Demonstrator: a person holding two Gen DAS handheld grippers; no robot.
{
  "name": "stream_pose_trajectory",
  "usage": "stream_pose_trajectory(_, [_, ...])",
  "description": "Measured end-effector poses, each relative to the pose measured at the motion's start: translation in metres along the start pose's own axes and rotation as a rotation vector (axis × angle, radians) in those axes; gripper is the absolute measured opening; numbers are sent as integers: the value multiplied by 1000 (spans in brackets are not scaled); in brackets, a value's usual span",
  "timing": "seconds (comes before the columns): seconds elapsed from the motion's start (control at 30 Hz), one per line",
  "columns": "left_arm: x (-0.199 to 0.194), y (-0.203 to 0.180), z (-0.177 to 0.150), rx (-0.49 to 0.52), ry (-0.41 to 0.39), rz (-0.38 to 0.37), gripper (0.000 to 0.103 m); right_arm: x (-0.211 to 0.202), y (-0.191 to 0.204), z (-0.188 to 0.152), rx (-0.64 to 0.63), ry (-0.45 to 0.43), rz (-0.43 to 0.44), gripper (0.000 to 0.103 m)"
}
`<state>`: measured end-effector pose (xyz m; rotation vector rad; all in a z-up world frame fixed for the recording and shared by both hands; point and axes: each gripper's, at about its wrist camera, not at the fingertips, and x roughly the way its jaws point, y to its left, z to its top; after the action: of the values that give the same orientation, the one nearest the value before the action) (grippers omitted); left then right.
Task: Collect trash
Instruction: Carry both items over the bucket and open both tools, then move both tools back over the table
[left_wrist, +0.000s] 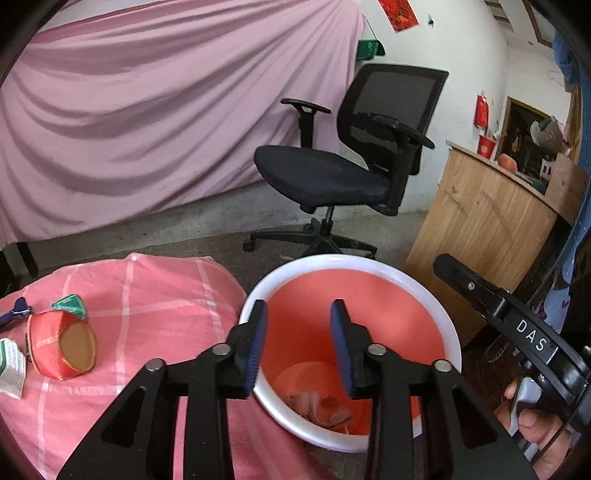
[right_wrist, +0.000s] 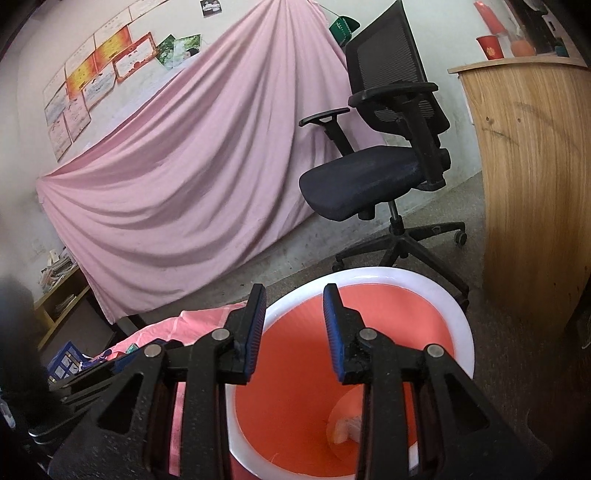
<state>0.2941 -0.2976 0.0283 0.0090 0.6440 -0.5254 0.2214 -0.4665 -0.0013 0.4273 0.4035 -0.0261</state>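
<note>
Both claws are held above an orange bin (left_wrist: 406, 314) with a white rim, standing on the concrete floor (left_wrist: 184, 232) just beside a surface draped in a pink checked cloth (left_wrist: 147, 295). The left claw (left_wrist: 298, 345) is seen with its blue-padded fingers (left_wrist: 256, 343) parted wide and nothing between them. The right claw (right_wrist: 294, 332) is likewise spread open and empty over the bin's mouth. Crumpled trash (left_wrist: 319, 408) is seen lying at the bottom of the bin.

In the left wrist view, the other tool is seen at the right, gripped by a hand (left_wrist: 532, 424); white letters reading "DAS" (left_wrist: 532, 334) are printed on its black body. On the cloth, a red-orange packet (left_wrist: 61, 345), a green wrapper (left_wrist: 70, 304) and a white printed wrapper (left_wrist: 11, 369) are lying close together; their print cannot be read.

A black office chair (left_wrist: 354, 158), a pink draped sheet (left_wrist: 147, 110) and a wooden desk (left_wrist: 480, 214) are seen behind.
</note>
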Motion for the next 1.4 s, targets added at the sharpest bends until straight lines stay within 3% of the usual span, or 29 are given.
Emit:
stream_pose_trajectory(0.13, [-15,13,2,-32,-35,27,41,-3,6,1,-13,-16,-3,55])
stream_pose_trajectory(0.27, [-39,32,5,-73,-98,73,54,-9,19,5,-40,-49,1,68])
stream_pose_trajectory(0.37, [-61,48,6,-105,-158,120,68,-15,33,9,-80,-89,11,78])
stream_pose_trajectory(0.4, [-69,53,6,-118,-182,140,78,-18,40,9,-101,-110,17,81])
stream_pose_trajectory(0.53, [-101,70,-1,-139,-311,257,101,-26,66,8,-166,-176,38,103])
stream_pose_trajectory(0.6, [-119,79,-6,-137,-379,318,102,-30,79,6,-182,-220,49,103])
stream_pose_trajectory(1.03, [-193,144,-49,-158,-516,520,102,-52,157,-15,-269,-442,241,103])
stream_pose_trajectory(1.3, [-218,179,-80,-164,-523,600,102,-40,198,-37,-356,-426,303,103])
stream_pose_trajectory(1.4, [-219,193,-90,-172,-502,618,102,-29,214,-46,-399,-379,309,103])
